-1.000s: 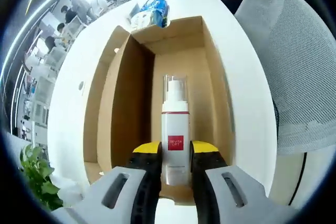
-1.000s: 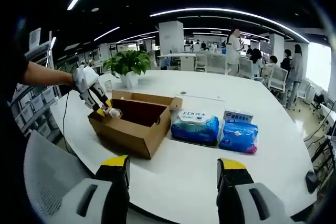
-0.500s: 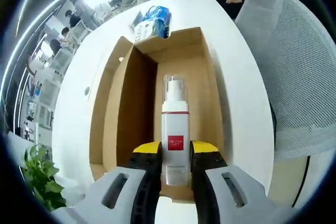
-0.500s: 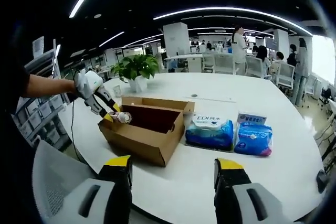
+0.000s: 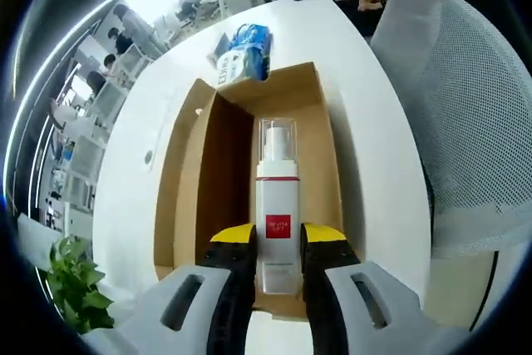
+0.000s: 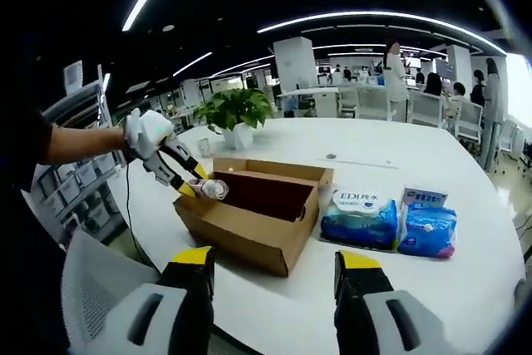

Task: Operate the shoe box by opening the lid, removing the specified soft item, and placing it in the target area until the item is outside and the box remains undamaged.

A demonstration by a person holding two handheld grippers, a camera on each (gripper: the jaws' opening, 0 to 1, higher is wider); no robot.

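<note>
A white pump bottle point(image 5: 278, 197) with a red label and a clear cap is pinched between the yellow-tipped jaws of my left gripper point(image 5: 278, 239), which is shut on its lower body. Under it lies the open cardboard shoe box point(image 5: 328, 122), its lid point(image 5: 187, 180) folded out to the left. From the right gripper view, the left gripper point(image 6: 170, 164) holds the bottle point(image 6: 212, 189) over the near-left end of the box point(image 6: 249, 226). My right gripper point(image 6: 274, 259) hangs open at the table's near edge, with nothing between its jaws.
Two blue wipe packs point(image 6: 359, 218) point(image 6: 428, 229) lie on the white table point(image 6: 399, 305) right of the box; one pack point(image 5: 245, 43) lies beyond the box's far end. A potted plant point(image 6: 237, 110) stands behind. A grey mesh chair point(image 5: 465, 122) is beside the table.
My left gripper has risen with the bottle, so the box looks smaller and farther below. The right gripper's view has shifted a little; its jaws stay open.
</note>
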